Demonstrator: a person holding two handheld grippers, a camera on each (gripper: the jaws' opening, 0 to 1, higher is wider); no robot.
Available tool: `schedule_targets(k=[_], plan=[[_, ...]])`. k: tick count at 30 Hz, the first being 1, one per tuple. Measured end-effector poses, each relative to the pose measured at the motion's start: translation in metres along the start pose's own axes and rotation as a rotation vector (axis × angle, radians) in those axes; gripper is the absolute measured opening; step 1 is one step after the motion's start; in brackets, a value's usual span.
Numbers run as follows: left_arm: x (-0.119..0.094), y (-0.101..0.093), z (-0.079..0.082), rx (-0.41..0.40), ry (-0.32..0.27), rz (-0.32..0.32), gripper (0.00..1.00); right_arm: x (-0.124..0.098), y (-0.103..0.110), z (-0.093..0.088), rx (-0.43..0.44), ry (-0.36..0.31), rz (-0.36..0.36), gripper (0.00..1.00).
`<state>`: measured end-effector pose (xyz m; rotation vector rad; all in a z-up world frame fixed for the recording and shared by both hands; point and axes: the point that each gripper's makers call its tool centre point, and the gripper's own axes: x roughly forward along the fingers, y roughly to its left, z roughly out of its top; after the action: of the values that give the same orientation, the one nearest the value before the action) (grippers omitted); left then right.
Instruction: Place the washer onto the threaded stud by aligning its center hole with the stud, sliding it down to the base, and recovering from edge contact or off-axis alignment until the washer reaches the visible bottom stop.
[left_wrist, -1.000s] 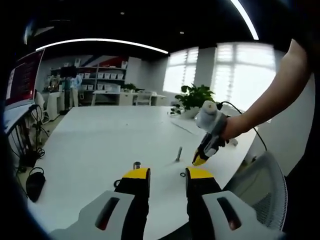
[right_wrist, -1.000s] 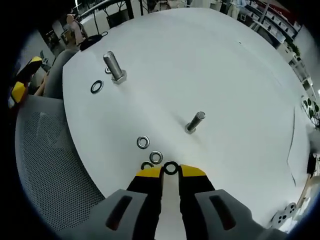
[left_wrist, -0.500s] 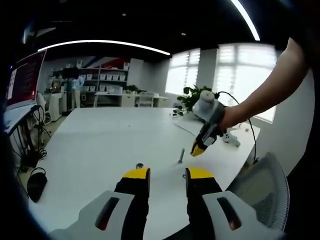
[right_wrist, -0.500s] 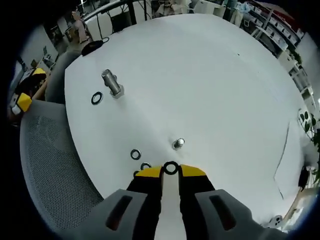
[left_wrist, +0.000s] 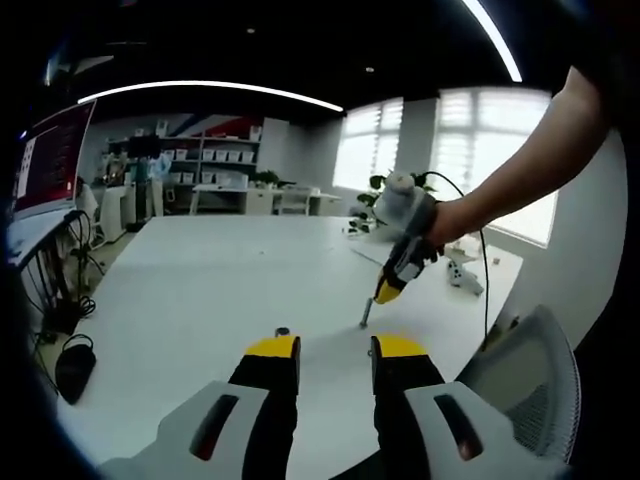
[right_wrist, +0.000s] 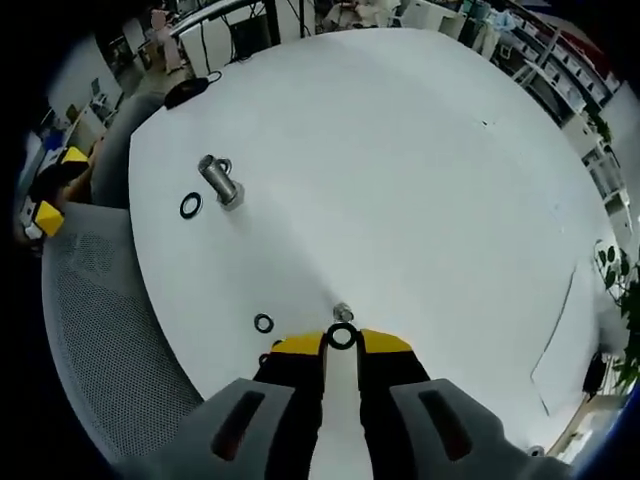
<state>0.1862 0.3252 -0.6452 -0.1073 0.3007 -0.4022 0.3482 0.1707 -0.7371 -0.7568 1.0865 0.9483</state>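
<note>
In the right gripper view, the right gripper (right_wrist: 341, 343) with yellow-tipped black jaws pinches one small dark metal ring washer (right_wrist: 342, 337) by its rim, held flat between the jaw tips. Just past the tips stands the slim threaded metal stud (right_wrist: 343, 313), seen almost end-on from above, so the washer hangs directly over or just short of its top; whether they touch cannot be told. Beside the jaws on the round white table (right_wrist: 400, 160), one loose dark washer (right_wrist: 263, 323) lies flat, and the edge of another dark ring (right_wrist: 267, 352) peeps out at the left jaw. Farther off stands one thick hex-headed steel bolt (right_wrist: 217, 180), upright on its head, with one washer (right_wrist: 190, 206) lying just beside it and another ring (right_wrist: 222, 165) partly hidden behind its shaft. That makes two upright fasteners, and five rings counting the held one and the two part-seen. A grey mesh chair back (right_wrist: 100, 330) curves round the table's near edge.

In the left gripper view, the left gripper (left_wrist: 336, 350) shows its two yellow-tipped jaws spread apart with nothing between them, hovering at the table's near edge. Beyond them the top of the thick bolt (left_wrist: 282, 331) just shows, then the slim stud (left_wrist: 366, 312), with the right gripper (left_wrist: 387, 292) slanting down to its top, held by a person's bare forearm (left_wrist: 520, 170). At the far end are one potted green plant (left_wrist: 372, 203), white shelving (left_wrist: 215, 158) and bright windows (left_wrist: 480, 150).
</note>
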Motion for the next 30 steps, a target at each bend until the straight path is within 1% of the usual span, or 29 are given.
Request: schedule_targets(k=[7,15,24,30], plan=[[0.001,-0.001,-0.001,0.005,0.005,-0.001,0.26,-0.002,-0.005,0.008,-0.032,-0.002,0.006,0.14],[0.001,0.0,-0.002,0.006,0.008,0.003,0.26,0.005,0.0,0.009,-0.065,0.025,0.026,0.14],[0.001,0.0,-0.003,0.013,0.013,0.006,0.26,0.011,0.0,0.005,-0.072,0.05,0.033,0.14],[0.002,0.0,-0.004,0.018,0.018,0.008,0.26,0.021,-0.001,0.004,-0.074,0.063,0.041,0.14]])
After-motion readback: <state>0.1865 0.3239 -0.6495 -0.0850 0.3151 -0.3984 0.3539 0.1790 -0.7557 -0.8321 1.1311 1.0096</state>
